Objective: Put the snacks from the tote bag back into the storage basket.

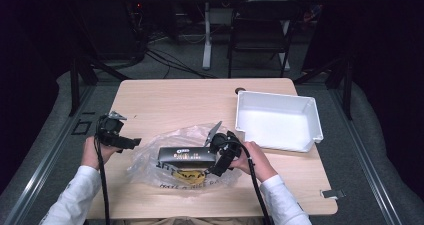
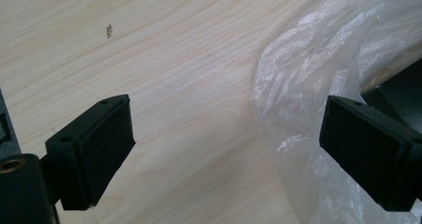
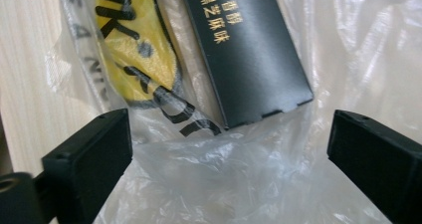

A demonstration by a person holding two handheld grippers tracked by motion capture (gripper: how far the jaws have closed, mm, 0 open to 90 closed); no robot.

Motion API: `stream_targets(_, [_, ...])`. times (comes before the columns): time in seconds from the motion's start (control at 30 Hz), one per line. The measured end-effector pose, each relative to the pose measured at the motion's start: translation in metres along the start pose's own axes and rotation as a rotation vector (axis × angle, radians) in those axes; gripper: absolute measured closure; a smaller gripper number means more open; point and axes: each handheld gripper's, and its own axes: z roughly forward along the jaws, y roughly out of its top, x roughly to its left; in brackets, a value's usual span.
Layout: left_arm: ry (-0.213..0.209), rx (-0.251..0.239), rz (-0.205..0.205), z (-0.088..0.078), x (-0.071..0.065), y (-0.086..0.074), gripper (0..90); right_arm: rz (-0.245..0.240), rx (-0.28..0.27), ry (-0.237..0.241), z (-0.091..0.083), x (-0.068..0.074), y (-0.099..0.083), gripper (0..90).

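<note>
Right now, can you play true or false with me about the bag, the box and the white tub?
1. The black box lies on the plastic bag. True.
2. The white tub is full of toys. False: it is empty.
3. Both grippers are open. True: the left gripper and right gripper have their jaws wide apart.
4. The left gripper squeezes the box. False: it grips nothing.

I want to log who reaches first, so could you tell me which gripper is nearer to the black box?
Right. The right gripper sits at the black box's right end, jaws open. The left gripper is off past the plastic bag's left edge.
</note>
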Motion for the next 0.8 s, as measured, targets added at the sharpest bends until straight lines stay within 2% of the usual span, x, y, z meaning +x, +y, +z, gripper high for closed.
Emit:
stream_targets(0.13, [0.001,-0.003,-0.005,0.002,-0.001,-0.001,6.6,-0.038,0.032,0.01,0.001,0.002,0.008,0.0])
stream_targets(0.27, [0.002,-0.005,-0.015,0.003,0.001,-0.002,6.3,-0.053,0.024,0.023,0.003,0.002,0.017,0.0])
stream_targets(0.37, [0.0,0.001,-0.013,0.005,0.001,-0.002,6.2,-0.08,0.062,0.039,0.006,0.002,0.024,0.0])
stream_targets(0.43, [-0.006,0.014,-0.01,0.005,0.001,-0.002,6.3,-0.089,0.059,0.045,0.008,0.0,0.027,0.4])
stream_targets(0.7, [-0.01,0.022,0.004,0.008,-0.001,-0.002,6.1,-0.132,0.082,0.057,0.013,-0.008,0.038,6.1])
stream_targets(0.8, [-0.017,0.029,0.006,0.008,-0.001,-0.002,6.1,-0.154,0.092,0.057,0.014,-0.01,0.042,14.6])
